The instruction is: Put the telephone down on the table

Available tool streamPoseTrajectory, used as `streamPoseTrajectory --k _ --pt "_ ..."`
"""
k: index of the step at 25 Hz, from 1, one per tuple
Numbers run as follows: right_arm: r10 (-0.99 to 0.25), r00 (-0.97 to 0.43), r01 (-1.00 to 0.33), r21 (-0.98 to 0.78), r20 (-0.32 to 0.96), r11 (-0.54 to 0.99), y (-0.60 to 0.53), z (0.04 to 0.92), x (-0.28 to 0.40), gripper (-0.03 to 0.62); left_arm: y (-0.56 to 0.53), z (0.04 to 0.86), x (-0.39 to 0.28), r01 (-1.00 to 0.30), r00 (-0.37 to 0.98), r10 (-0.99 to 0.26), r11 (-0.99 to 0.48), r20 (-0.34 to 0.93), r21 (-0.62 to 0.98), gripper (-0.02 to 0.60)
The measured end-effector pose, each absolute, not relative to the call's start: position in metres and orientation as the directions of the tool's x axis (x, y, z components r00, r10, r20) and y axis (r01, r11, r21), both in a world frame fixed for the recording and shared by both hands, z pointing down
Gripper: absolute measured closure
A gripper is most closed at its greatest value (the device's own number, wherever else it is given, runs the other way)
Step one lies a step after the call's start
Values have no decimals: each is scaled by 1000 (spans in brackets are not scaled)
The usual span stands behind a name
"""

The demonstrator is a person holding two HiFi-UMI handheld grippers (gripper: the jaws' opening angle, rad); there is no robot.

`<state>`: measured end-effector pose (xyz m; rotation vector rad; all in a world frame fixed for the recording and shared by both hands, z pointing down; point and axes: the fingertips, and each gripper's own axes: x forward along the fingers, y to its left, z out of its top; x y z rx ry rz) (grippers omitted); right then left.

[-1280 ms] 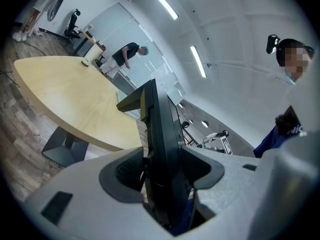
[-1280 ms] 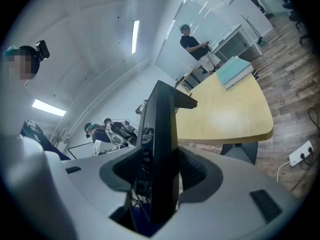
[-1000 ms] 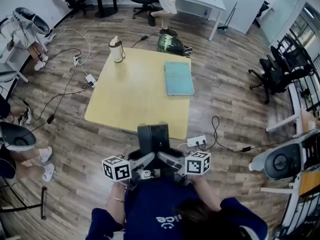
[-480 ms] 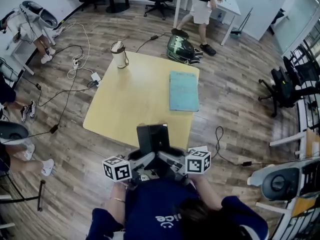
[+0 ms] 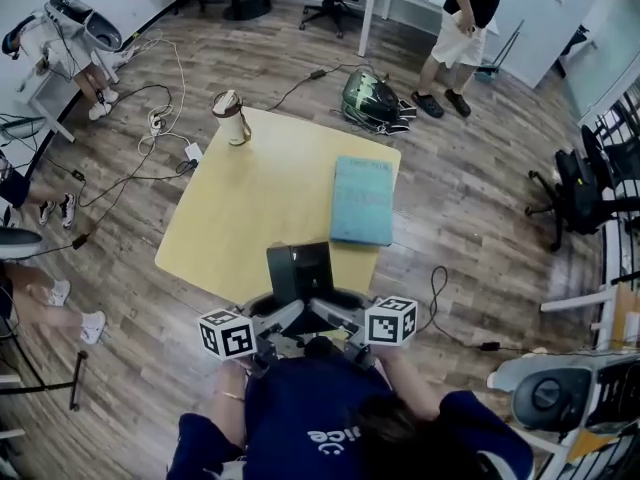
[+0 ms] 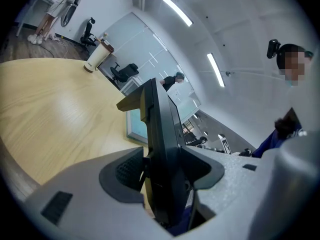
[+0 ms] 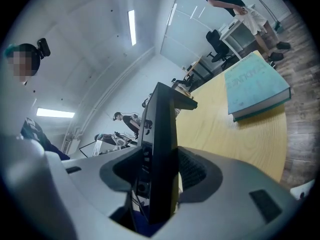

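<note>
While the left gripper (image 6: 162,173) pinches the black, slab-shaped plastic telephone (image 6: 159,134) between its ribbed fingers (image 6: 122,170), the right gripper (image 7: 160,176) clamps the same body from the opposite flank, its fingers (image 7: 197,170) pressed on the casing. Both pairs are spread only as wide as the slab is thick. Held on edge, the telephone hangs over the 6 o'clock rim of the square pale-yellow wooden surface (image 5: 250,203), close to the person's chest, and by my judgement not yet resting on it.

It looks rigid and hard-shelled, of middling weight, so it should not flex. Smooth plastic can slide in a pinch, though, and a tall narrow body will likely topple if left on edge. The two broad faces, low down, seem the right place to hold it, and it is best tipped flat before letting go. A ledge juts from its upper end, which the pads should avoid.

Outward, nothing lies between the telephone and the middle of the surface. A teal hardback book (image 5: 363,200) lies toward 3 o'clock and a cream lidded jug with a handle (image 5: 231,118) stands at the 11 o'clock corner, both well apart from the telephone. On the plank floor beyond are a white power strip (image 5: 193,152), a dark green bag (image 5: 375,103) and a standing person (image 5: 465,23) at 1 o'clock; none bars the way.
</note>
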<state>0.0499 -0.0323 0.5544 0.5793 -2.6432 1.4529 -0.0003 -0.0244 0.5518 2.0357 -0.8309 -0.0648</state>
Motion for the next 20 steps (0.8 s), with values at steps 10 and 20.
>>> streamPoseTrajectory --k 10,20 --pt "-293 -930 -345 -804 222 485 -71 551 48 372 -61 549 -4 -531 754 -609 -348 244 773 347" --pt "-322 -915 -376 -805 243 460 -104 545 17 372 -97 545 -35 -506 777 -584 -355 236 786 347"
